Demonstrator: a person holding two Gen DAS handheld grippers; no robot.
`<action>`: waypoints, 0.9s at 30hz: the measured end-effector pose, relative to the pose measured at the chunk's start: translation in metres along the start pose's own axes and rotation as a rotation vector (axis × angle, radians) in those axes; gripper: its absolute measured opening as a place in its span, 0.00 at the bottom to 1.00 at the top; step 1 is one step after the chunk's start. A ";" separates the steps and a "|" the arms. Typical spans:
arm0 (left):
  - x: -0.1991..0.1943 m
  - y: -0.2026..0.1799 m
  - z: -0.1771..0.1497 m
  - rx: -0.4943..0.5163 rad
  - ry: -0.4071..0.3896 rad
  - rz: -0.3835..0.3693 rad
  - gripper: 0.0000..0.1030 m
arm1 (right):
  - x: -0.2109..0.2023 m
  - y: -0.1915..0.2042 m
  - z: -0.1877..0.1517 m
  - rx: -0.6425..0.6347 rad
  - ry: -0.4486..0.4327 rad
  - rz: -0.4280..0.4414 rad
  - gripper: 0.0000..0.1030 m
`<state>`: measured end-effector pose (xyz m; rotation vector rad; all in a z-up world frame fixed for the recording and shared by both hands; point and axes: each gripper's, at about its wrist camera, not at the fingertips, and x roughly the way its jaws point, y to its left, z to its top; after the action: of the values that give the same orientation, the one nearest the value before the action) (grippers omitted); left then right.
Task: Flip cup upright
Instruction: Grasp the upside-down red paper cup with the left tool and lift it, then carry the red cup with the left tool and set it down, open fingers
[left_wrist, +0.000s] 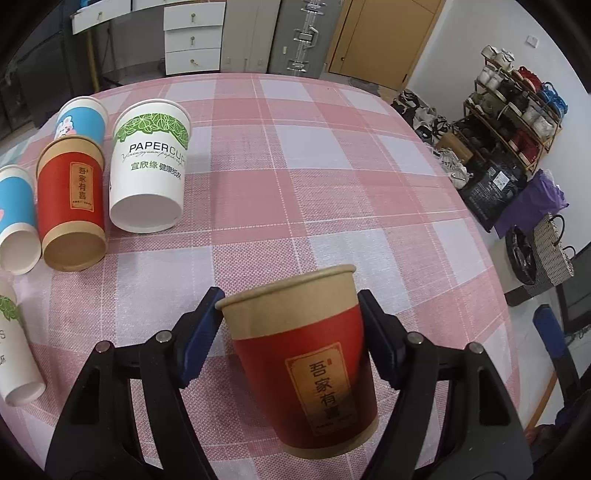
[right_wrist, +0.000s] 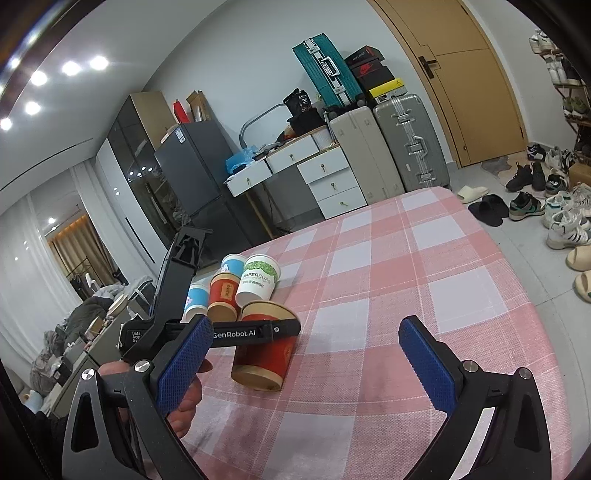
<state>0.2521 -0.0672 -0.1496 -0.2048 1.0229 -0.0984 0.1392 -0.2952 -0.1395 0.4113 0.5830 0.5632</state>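
Your desk under its pink-and-white checked cloth lies bare from the centre out toward 12 and 2 o'clock in the left wrist view. The far edge curves along the top of that view, and the right edge drops away at 3 o'clock to the floor, where a shoe rack and bags stand. The only crowded part is at 9 to 10 o'clock. There a row of paper cups stands mouth-down: a white cup printed PAPERCUPS, a red cup just beside it, and blue cups behind and to the left.

Your left hand-held gripper reaches forward over the near part of the desk. Its two blue pads press on opposite sides of the red and kraft cup, close under the rim. In the right wrist view this tool crosses from 9 o'clock as a level black bar, and your fingers curl around its grip at 8 o'clock.

Your right hand-held gripper has its pads spread wide with nothing between them. It sits low over the bare cloth at 6 o'clock.

The pinched cup has its mouth up and its base down. Its long axis is near vertical, leaning a little so the rim tips toward 11 o'clock in the left view. You cannot tell whether the base touches the cloth.
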 end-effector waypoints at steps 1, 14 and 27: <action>-0.002 0.001 0.000 -0.003 0.001 -0.011 0.68 | 0.000 0.001 0.000 0.000 0.003 0.002 1.00; -0.166 0.035 -0.060 0.003 -0.118 -0.019 0.68 | -0.047 0.073 -0.008 -0.049 -0.010 0.029 1.00; -0.259 0.109 -0.168 -0.082 -0.134 0.013 0.68 | -0.059 0.145 -0.048 -0.131 0.079 0.038 1.00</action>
<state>-0.0278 0.0642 -0.0412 -0.2757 0.8954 -0.0301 0.0143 -0.2085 -0.0782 0.2773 0.6116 0.6523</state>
